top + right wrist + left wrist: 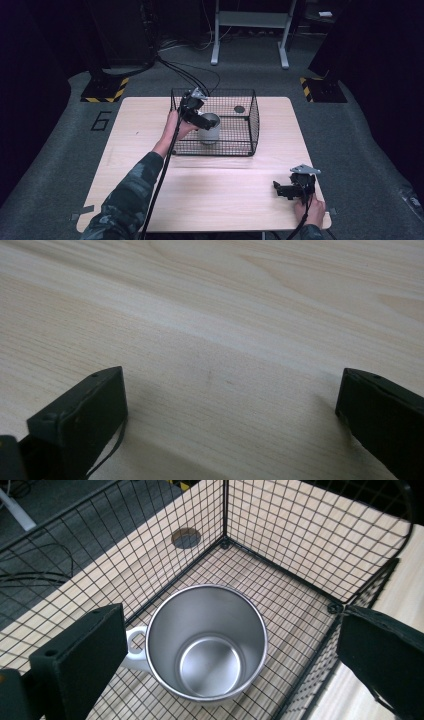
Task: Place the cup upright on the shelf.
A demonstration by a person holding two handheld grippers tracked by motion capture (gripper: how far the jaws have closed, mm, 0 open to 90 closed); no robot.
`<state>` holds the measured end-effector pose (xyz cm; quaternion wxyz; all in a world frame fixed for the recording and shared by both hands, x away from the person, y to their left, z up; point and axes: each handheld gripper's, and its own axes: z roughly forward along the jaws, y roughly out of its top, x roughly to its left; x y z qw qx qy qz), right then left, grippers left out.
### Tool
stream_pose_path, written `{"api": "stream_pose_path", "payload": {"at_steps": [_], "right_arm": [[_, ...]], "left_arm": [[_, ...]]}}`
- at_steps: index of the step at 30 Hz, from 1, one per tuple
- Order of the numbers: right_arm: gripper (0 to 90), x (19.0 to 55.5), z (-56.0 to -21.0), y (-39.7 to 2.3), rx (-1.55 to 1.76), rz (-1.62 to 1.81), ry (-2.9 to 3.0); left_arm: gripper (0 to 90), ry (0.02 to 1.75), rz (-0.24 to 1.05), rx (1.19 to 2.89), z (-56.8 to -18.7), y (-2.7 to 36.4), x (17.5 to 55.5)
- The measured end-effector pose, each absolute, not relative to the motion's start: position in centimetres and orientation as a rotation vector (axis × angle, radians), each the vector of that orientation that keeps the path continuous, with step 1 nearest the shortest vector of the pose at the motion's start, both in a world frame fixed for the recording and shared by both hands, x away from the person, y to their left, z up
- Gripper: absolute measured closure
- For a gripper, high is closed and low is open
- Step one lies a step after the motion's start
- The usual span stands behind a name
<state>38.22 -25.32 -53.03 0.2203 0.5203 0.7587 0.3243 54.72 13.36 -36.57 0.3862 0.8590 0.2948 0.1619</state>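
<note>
1. The steel mug [207,650] stands upright inside the wire basket [252,122], the left gripper [220,645] spread wide above it, holding nothing.
2. Risk: a jaw could snag the mesh or skid off the smooth, round wall (tipping the mug).
3. The right gripper [225,405] rests released on the pale wooden table [225,315].

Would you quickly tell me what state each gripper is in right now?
Left gripper: open, jaws wide above the metal mug in the wire basket, holding nothing.
Right gripper: open, empty, low over the table.
</note>
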Motion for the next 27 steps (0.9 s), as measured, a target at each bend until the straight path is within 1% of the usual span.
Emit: {"api": "stream_pose_path", "payload": {"at_steps": [11,13,18,21,27], "right_arm": [[0.0,38.2,-53.0,-25.3,1.439,0.897,2.098],[0.0,38.2,-53.0,-25.3,1.439,0.897,2.098],[0.0,38.2,-53.0,-25.3,1.439,0.897,2.098],[0.0,38.2,-53.0,-25.3,1.439,0.897,2.098],[0.0,38.2,-53.0,-25.3,1.439,0.897,2.098]], "left_arm": [[0.1,0.700,0.435,2.156,-34.8,15.8,51.1],[0.1,0.676,0.448,2.164,-34.4,16.6,49.8],[0.1,0.672,0.451,2.154,-34.3,17.8,48.2],[0.1,0.667,0.478,2.147,-34.5,19.2,46.7],[0.1,0.687,0.480,2.133,-35.2,21.1,44.5]]}}
